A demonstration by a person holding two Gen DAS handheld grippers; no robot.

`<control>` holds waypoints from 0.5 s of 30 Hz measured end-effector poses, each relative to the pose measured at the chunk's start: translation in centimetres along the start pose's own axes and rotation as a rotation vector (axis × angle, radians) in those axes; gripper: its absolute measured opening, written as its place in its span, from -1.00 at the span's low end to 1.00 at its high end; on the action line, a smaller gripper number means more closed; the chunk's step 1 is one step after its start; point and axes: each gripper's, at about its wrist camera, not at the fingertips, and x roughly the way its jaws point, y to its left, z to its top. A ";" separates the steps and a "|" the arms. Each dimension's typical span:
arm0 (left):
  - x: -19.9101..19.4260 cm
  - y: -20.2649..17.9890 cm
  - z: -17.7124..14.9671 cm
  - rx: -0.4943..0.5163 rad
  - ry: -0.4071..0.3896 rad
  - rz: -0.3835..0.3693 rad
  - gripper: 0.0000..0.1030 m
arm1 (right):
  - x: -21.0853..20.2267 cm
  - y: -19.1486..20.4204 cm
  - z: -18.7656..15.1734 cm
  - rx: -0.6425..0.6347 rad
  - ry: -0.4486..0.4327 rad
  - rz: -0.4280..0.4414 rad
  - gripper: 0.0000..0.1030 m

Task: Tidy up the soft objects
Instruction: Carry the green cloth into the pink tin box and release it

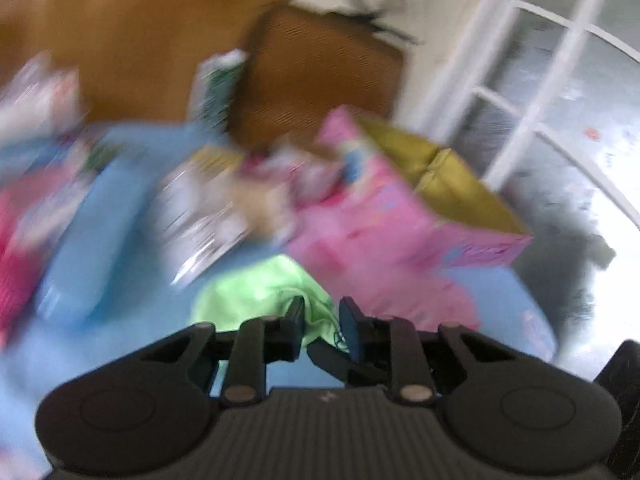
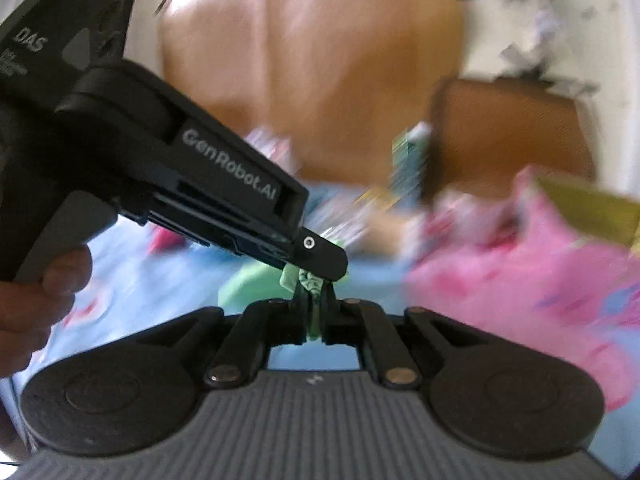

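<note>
- We have the right gripper (image 2: 314, 312) pinched tight on a bunched fold of the lime-green soft cloth (image 1: 256, 284), which hangs just above the light-blue bedsheet (image 1: 120, 208).
- Our left gripper (image 1: 322, 320) has its fingers slightly apart around the same cloth (whether it grips is unclear).
- The task looks barely begun: the pink printed fabric (image 1: 380, 232) and blurred packets still lie scattered.

A home bedroom — blue bedsheet (image 1: 120, 208), wooden headboard (image 1: 132, 40), scattered toys.
</note>
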 end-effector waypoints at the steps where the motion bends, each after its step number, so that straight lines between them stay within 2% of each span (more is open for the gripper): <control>1: 0.5 -1.7 1.3 0.043 -0.014 -0.024 -0.62 | -0.6 -1.3 0.7 0.012 -0.035 -0.036 -0.83; 4: 3.0 -7.0 5.1 0.147 -0.052 -0.121 -0.60 | -2.6 -6.0 2.4 0.053 -0.119 -0.151 -0.83; 6: 5.1 -9.7 6.9 0.160 -0.059 -0.180 -0.56 | -2.7 -9.1 3.5 0.091 -0.149 -0.224 -0.83; 8: 7.5 -11.7 8.4 0.149 -0.065 -0.211 -0.27 | -1.9 -12.0 4.2 0.129 -0.159 -0.281 -0.83; 9: 8.4 -12.3 8.7 0.141 -0.063 -0.199 0.08 | -1.2 -13.4 4.5 0.153 -0.157 -0.307 -0.83; 10: 9.2 -12.6 9.0 0.127 -0.062 -0.169 0.27 | -1.0 -14.5 4.4 0.171 -0.152 -0.329 -0.77; 11: 9.6 -12.7 9.1 0.114 -0.063 -0.134 0.32 | -0.5 -15.6 4.3 0.184 -0.133 -0.350 -0.70; 12: 9.7 -12.3 8.9 0.102 -0.060 -0.107 0.38 | 0.5 -16.6 4.2 0.196 -0.098 -0.374 -0.63; 14: 8.8 -10.7 8.1 0.072 -0.057 -0.095 0.38 | 1.7 -18.0 3.7 0.223 -0.033 -0.404 0.08; 15: 7.9 -9.5 7.4 0.059 -0.055 -0.090 0.38 | 1.5 -18.3 3.3 0.237 -0.035 -0.416 0.15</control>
